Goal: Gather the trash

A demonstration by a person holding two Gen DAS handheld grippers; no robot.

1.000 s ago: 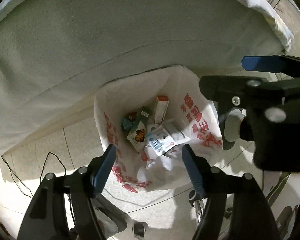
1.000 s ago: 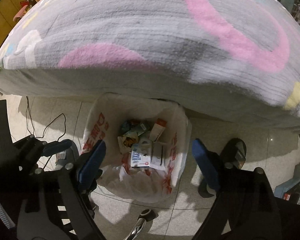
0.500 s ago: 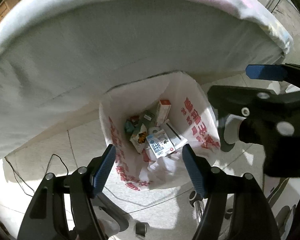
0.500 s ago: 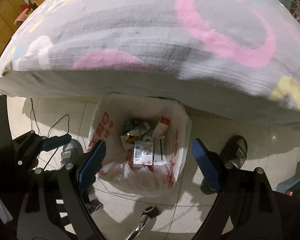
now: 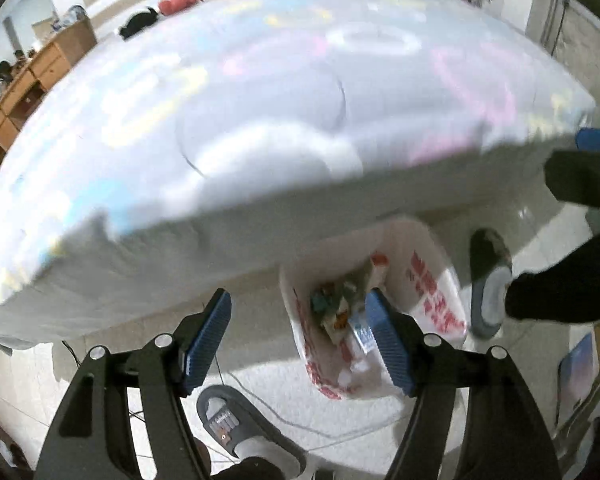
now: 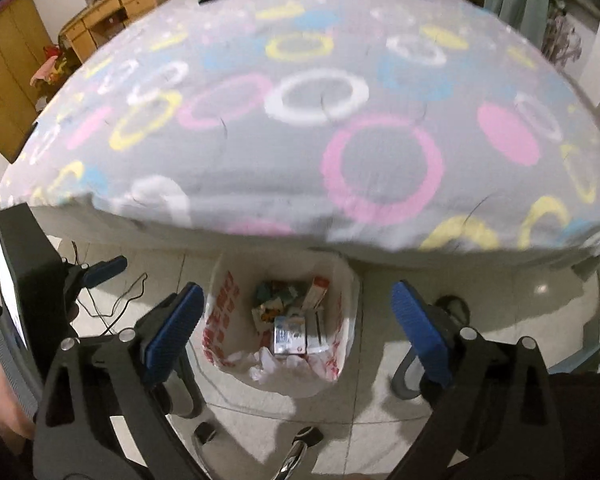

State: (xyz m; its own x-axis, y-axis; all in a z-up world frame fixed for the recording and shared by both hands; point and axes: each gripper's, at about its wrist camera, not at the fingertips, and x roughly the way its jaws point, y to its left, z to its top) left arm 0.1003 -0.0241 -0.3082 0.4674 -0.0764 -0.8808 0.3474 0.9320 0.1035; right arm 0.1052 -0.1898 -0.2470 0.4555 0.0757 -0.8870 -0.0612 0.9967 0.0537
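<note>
Right wrist view: bin (image 6: 281, 320) sits on the floor at 6 o'clock, just beside the bed (image 6: 300, 128) edge, between your right tongs (image 6: 296, 330), which are spread and hold nothing. Cartons (image 6: 290, 334) and crumpled paper already lie inside the bag. Left tongs (image 5: 298, 338) are also spread and empty; in that view the bin (image 5: 428, 280) sits at 5 o'clock, partly behind the right-hand pad.

Risks from here, as I judge them:
- Left view is badly blurred. Reach now and you'll misjudge the bag rim and snag or tip it.
- Bag liner is thin and slack. A pad catching the rim could pull it over and spill the cartons.
- Cable (image 6: 116, 300) runs on the floor at 9 o'clock, near your slipper (image 5: 236, 428): trip or snag hazard.
- No loose trash visible on the bed, so don't grab blindly.
</note>
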